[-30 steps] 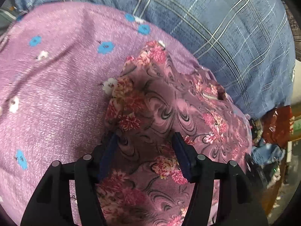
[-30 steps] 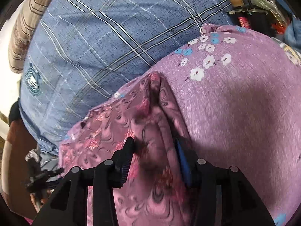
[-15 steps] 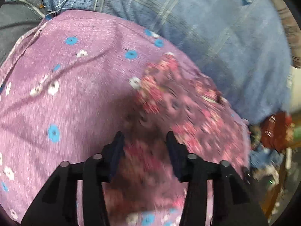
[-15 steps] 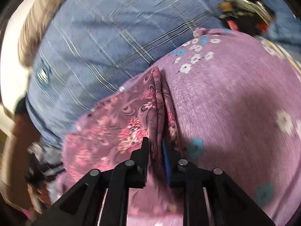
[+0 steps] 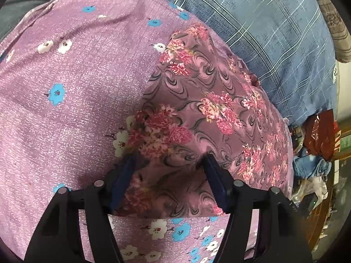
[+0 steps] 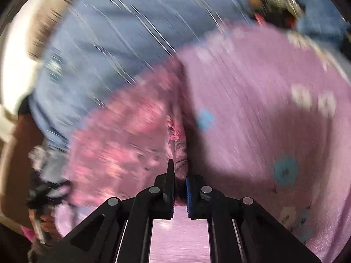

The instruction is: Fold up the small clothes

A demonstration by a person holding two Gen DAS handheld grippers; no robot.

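Note:
A small pink floral garment with dark swirls (image 5: 204, 109) lies on a lilac cloth with blue and white flowers (image 5: 76, 87). My left gripper (image 5: 170, 164) is open, its blue-padded jaws wide apart over the garment's near edge. My right gripper (image 6: 180, 171) is shut on a bunched fold of the floral garment (image 6: 122, 135); that view is blurred by motion. The lilac cloth (image 6: 263, 109) fills its right side.
A blue plaid cloth (image 5: 274, 22) lies beyond the lilac cloth and shows in the right wrist view (image 6: 98, 43). Clutter with red and blue items (image 5: 318, 149) sits at the right edge. A grey fabric (image 5: 22, 11) is at the top left.
My right gripper closed on the garment's fold and is moving with it. My left gripper stayed open and shifted over the garment's near edge.

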